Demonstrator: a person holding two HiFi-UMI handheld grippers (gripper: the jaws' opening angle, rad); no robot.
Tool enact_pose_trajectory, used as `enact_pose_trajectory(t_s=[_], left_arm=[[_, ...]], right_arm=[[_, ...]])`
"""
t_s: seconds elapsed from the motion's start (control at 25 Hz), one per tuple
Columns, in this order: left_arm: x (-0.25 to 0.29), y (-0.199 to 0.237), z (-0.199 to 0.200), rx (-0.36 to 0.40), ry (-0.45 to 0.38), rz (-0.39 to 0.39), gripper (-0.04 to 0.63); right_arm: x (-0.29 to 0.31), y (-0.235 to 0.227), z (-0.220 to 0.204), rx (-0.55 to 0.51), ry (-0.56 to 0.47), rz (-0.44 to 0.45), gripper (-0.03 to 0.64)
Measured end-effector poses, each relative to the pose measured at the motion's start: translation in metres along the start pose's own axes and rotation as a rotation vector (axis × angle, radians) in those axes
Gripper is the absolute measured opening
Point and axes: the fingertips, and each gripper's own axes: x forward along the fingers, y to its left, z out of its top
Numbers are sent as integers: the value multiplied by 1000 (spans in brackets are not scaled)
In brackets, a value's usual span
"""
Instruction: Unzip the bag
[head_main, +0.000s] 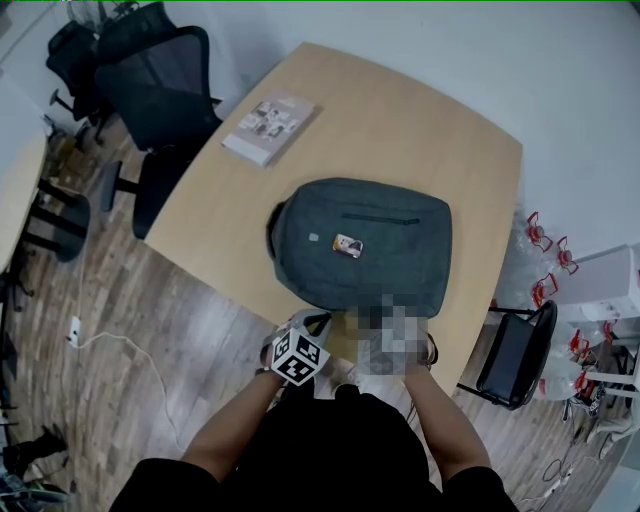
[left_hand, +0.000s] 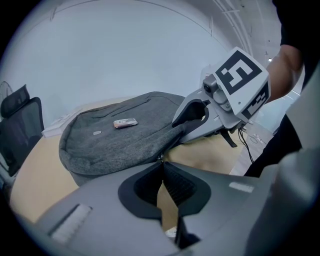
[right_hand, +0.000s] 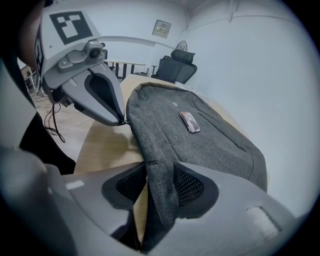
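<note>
Grey bag lies crosswise on the table, near edge towards the person. The right hand-held gripper clamps its fabric. The left hand-held gripper, alongside, is closed on what appears to be the zip pull.

L hand-held gripper, R hand-held gripper both clamped.

Three views meeting on one grey fabric backpack

My head camera looks steeply down over the light wooden table, taking in the whole backpack; the camera on my left gripper sits low at its near edge, facing the white wall; the one on my right gripper, equally close, looks along it toward a black mesh office chair; each gripper view catches the other gripper.
</note>
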Motion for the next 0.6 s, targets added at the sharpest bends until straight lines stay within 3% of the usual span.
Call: enact_pose_trajectory(t_s=[0.12,0.2,0.32,0.44,0.52,0.6], left_arm=[[-3,1,-1,-9,-8,8,31],[-6,2,-3,-17,-11,25,31],[-17,7,-10,-29,-20,58,33],[-32,16,-11,-63,-53,96,36],[-45,22,-2,-94,-106,118,35],[-60,28,16,-117,-187,131,25]], right_arm=[[-7,3,4,-18,-54,16,190],[-20,4,13,21,-149,54,211],[-49,1,32,156,-318,125,215],[-77,-7,45,290,-445,140,213],[-94,-13,52,367,-520,142,209],[-117,-23,66,448,-651,150,147]])
